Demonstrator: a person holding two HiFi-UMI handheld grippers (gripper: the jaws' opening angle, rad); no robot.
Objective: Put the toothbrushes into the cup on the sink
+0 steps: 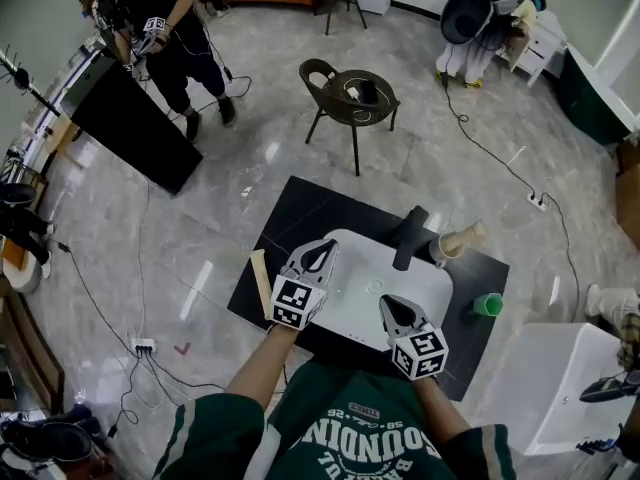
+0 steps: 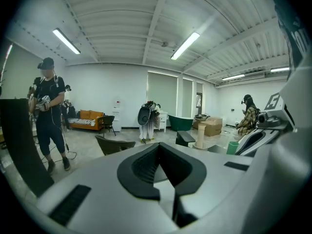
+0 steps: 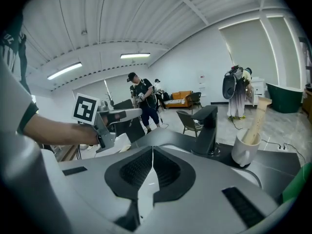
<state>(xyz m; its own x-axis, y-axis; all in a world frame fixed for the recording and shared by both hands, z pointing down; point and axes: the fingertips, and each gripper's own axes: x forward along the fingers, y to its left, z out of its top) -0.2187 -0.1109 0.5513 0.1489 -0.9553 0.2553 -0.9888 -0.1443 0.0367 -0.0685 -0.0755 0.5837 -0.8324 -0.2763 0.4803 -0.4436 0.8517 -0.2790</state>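
A white cup with a wooden toothbrush standing in it sits on the black counter right of the black faucet. Another wooden toothbrush lies on the counter's left edge, beside the white sink. My left gripper hovers over the basin's left rim, shut and empty. Over the basin's near edge my right gripper is also shut, with nothing in it. The right gripper view looks past its jaws to the cup and faucet. In the left gripper view the jaws meet.
A green cup stands on the counter's right end. A black chair and round stool stand beyond the sink. A person works at a black table at the back left. Cables and a power strip lie on the floor at the left.
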